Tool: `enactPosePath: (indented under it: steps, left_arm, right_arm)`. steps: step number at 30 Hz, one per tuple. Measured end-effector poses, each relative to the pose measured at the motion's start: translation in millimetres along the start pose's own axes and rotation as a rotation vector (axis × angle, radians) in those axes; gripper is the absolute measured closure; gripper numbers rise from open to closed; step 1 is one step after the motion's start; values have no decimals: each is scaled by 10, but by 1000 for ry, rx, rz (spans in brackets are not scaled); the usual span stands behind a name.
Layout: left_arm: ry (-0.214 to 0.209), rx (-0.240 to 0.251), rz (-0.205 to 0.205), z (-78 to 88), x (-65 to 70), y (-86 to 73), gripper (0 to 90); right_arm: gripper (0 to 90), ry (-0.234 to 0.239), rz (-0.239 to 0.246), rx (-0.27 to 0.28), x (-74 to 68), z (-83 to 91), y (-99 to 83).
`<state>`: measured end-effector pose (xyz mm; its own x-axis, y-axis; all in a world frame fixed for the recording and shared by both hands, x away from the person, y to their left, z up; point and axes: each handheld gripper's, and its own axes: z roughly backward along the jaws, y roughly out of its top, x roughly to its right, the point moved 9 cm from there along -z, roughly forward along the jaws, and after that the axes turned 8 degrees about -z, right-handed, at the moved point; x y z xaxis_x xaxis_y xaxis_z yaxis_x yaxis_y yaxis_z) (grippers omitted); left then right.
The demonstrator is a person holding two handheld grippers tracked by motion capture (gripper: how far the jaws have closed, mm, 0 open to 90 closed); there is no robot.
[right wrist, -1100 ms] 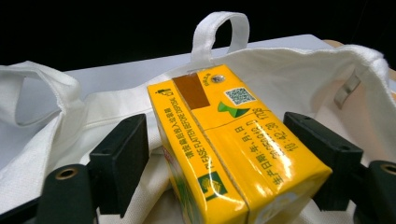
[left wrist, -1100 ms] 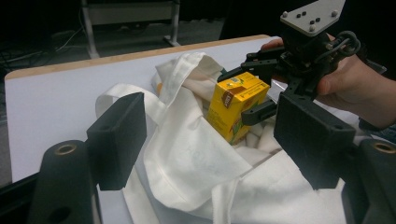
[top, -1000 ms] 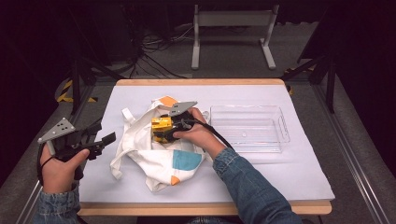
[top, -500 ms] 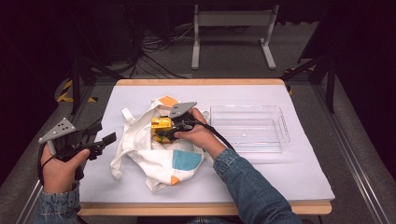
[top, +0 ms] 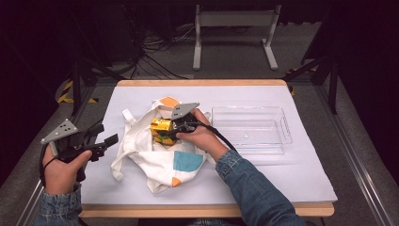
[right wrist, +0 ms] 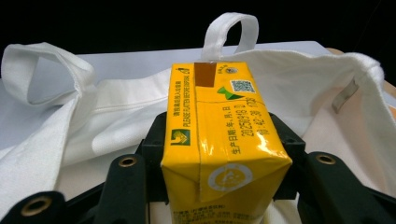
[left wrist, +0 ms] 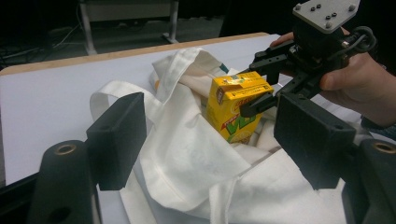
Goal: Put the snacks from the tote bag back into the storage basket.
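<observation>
A yellow drink carton (top: 162, 130) (left wrist: 237, 105) (right wrist: 219, 135) stands in the mouth of a white cloth tote bag (top: 155, 150) (left wrist: 187, 158) (right wrist: 70, 126) at the table's middle. My right gripper (top: 170, 132) (left wrist: 254, 93) is shut on the carton, one jaw on each side. In the right gripper view the carton sits between the jaws with the bag's handles behind it. My left gripper (top: 112, 140) (left wrist: 210, 135) is held open at the table's left edge, apart from the bag, with nothing between its jaws.
A clear plastic tray (top: 249, 128) lies on the white table cover (top: 291, 174) to the right of the bag. A blue and an orange patch mark the bag's near side. A metal stand (top: 235, 33) and cables lie on the floor beyond the table.
</observation>
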<state>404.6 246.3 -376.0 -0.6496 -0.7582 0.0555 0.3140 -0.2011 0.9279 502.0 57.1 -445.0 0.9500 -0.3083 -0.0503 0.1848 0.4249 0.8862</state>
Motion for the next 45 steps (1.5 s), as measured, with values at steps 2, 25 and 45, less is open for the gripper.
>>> enactPosePath:
  steps: [2,25,45]
  left_arm:
    - [1,1,1,0,-2,-1,266]
    - [4,4,3,7,-16,3,265]
    - [-10,3,-1,-61,-5,36,262]
  right_arm:
    - [522,0,0,5,-3,4,14]
    - [523,20,17,89,-53,384,492]
    - [523,19,53,122,-81,1017,791]
